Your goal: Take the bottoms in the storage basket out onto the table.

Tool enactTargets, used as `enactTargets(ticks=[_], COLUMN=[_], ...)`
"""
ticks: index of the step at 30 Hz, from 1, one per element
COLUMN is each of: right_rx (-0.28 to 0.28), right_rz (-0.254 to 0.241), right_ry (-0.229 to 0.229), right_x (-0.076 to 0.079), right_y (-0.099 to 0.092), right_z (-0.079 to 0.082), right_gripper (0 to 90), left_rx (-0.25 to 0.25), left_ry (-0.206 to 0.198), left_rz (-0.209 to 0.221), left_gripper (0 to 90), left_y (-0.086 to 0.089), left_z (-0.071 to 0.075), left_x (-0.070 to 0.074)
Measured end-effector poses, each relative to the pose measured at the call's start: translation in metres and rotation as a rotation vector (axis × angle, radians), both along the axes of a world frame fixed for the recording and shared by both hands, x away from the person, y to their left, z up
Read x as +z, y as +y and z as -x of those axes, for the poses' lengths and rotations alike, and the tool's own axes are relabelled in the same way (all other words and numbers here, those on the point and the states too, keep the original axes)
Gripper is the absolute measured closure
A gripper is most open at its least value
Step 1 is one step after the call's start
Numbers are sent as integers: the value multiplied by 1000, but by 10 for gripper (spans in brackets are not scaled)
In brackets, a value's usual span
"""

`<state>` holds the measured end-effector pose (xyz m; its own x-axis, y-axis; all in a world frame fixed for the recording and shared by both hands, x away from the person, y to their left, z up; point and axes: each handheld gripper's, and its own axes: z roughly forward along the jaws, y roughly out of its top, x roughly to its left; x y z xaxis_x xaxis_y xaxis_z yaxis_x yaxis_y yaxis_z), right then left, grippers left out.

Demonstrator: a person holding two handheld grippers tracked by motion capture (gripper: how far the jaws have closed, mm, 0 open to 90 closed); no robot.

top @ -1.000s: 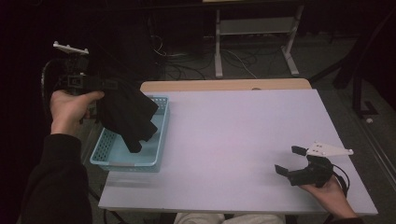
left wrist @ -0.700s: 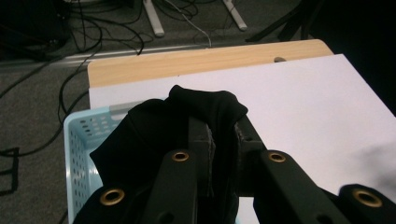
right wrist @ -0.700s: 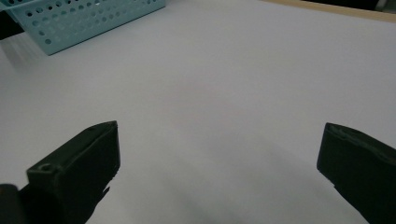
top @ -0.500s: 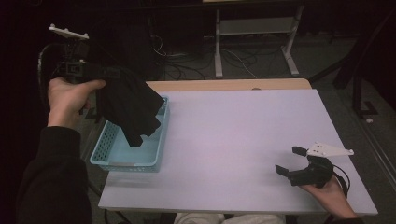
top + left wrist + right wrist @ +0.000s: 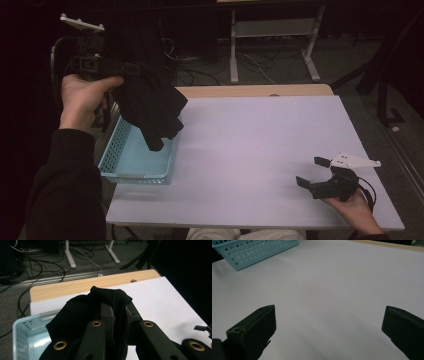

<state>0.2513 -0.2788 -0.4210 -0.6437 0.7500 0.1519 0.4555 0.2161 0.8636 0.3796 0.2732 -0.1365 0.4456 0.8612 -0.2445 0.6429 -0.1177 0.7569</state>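
One blue basket (image 5: pixel 120 150), black cloth (image 5: pixel 150 105) above

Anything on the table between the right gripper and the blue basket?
No. In the right gripper view, only bare white tabletop lies between the open right gripper and the blue basket; the high view agrees.

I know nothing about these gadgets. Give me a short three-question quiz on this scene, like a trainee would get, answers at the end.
1. True or false: the left gripper is clamped on the crumpled black cloth garment.
2. Where does the garment hang? A) above the light blue perforated plastic basket B) flat on the white table top C) on the floor
3. Fill in: the right gripper has its jaws ____ and holds nothing.

Key: 1 true; 2 A; 3 open.
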Motion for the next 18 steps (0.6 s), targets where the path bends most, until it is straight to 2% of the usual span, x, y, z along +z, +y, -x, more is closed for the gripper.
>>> enactTargets(ticks=[10,18], right_rx=[1,2], right_rz=[2,2], right_ry=[0,-1], right_x=[0,0], right_y=[0,0], right_z=[-1,0], right_gripper=[0,0], left_rx=[-58,-89], left_ry=[0,-13], left_rz=[9,18], left_gripper=[817,816], left_y=[-24,-33], left_z=[-6,-4], left_x=[-4,-4])
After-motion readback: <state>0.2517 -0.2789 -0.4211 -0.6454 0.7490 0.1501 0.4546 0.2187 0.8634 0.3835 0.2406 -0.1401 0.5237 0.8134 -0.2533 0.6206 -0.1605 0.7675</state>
